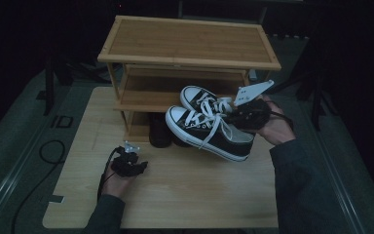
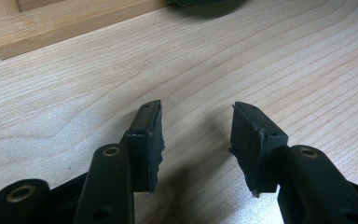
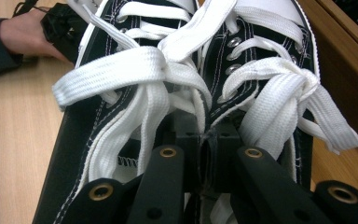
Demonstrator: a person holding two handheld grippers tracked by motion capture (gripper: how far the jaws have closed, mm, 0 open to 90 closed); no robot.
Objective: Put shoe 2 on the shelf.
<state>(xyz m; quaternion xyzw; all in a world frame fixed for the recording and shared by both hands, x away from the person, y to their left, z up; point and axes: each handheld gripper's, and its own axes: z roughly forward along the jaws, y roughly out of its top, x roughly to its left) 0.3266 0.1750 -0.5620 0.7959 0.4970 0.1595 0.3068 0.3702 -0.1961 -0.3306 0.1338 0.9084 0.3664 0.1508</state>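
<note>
High view taking in the whole scene: wooden shoe rack [image 1: 190,44] standing at the far side of the bench [image 1: 175,190], pair of black sneakers [image 1: 209,127] with white laces and toe caps hanging off the bench in front of the rack's middle shelf, toes pointing left, right tool [image 1: 246,114] gripping them at their inner edges with the right hand [image 1: 272,124] behind. Also showing a pair of dark shoes [image 1: 160,129] sitting on the rack's bottom shelf, partly hidden behind the sneakers, with top and middle shelves bare. Left tool [image 1: 129,163] resting low over the bench near its front left, well apart from the sneakers. Right gripper view giving what the high view cannot: jaws clenched tight on the two sneakers' [image 3: 191,93] inner collars, pinching both shoes together, white bows [image 3: 279,102] spilling over either side, rack's wood [image 3: 349,74] passing at the right edge, other hand [image 3: 23,37] farther off at upper left. Left gripper view looking down at bare bench grain [image 2: 261,60], left tool [image 2: 196,140] released, jaws standing wide apart and grasping nothing, rack's foot rail [image 2: 65,23] crossing the upper left corner.
</note>
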